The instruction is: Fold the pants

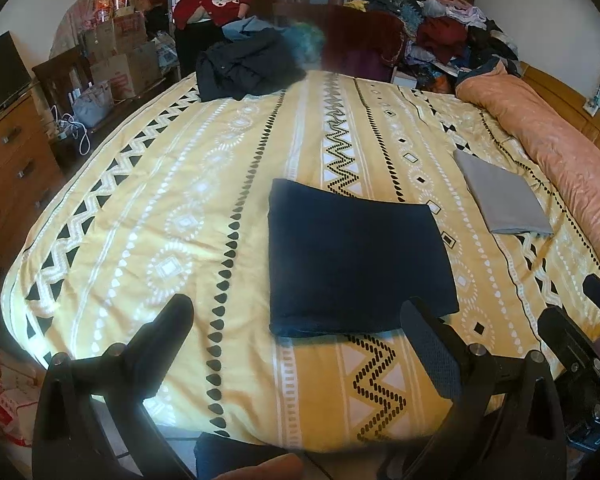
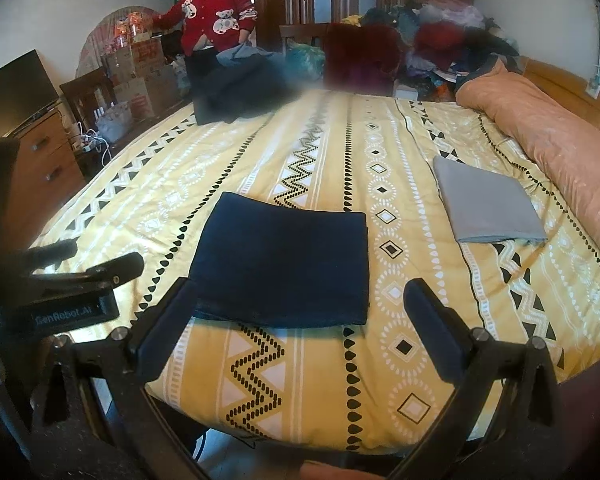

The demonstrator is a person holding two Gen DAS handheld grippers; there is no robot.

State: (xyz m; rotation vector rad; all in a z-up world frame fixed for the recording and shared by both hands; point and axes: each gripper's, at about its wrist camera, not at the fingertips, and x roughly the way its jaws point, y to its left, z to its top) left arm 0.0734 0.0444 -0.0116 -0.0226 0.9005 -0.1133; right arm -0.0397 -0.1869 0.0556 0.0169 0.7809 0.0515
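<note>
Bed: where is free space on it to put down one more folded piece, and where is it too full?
Free: the wide yellow bedspread left of the folded navy pants, and the strip between them and the grey folded cloth. Crowded: the far edge with the dark jacket pile and the right side along the rolled orange quilt.

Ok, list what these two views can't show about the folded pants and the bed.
- Navy pants: near left corner hidden by the right claw's finger, right wrist view.
- Pants' inner folds: hidden under the top layer, both views.
- Clothes pile: blurred, right wrist view.
- Bed foot: cut off by claws, left wrist view.
</note>
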